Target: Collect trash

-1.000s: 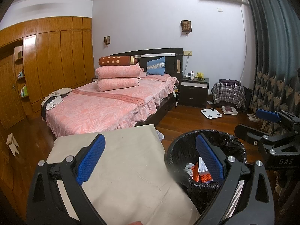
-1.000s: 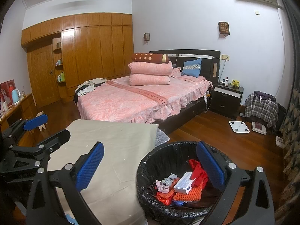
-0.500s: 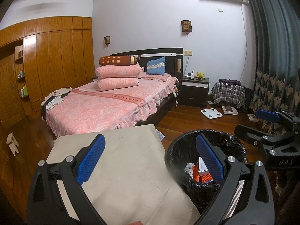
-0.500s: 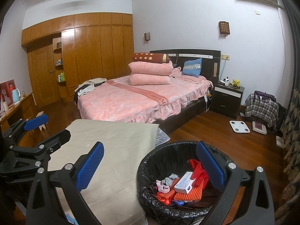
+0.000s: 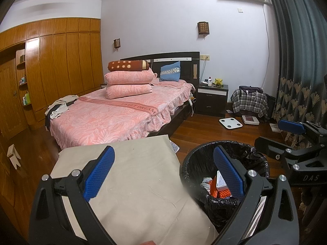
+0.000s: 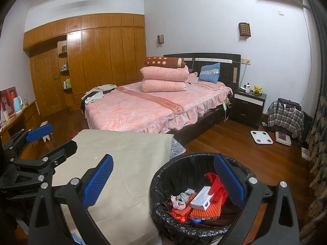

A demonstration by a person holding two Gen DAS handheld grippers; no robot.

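Observation:
A black-lined trash bin point(image 6: 163, 179) stands on the floor beside a beige-covered table point(image 6: 126, 155); it also shows in the left wrist view point(image 5: 192, 163). Inside lie a white box point(image 6: 200, 198), orange ribbed items point(image 6: 206, 211), red cloth point(image 6: 216, 185) and grey-pink socks point(image 6: 180, 199). My left gripper point(image 5: 163, 172) is open and empty, above the table edge and the bin. My right gripper point(image 6: 163, 180) is open and empty, above the bin's rim. Each gripper shows in the other's view: the right one point(image 5: 294, 143), the left one point(image 6: 34, 143).
A pink bed point(image 6: 147, 106) with stacked pillows stands behind the table. A black nightstand point(image 6: 247, 108), a white scale point(image 6: 261, 137) and a plaid-covered object point(image 6: 286, 116) are at the right. Wooden wardrobes point(image 6: 102, 57) line the left wall. A dark curtain point(image 5: 296, 61) hangs at the far right.

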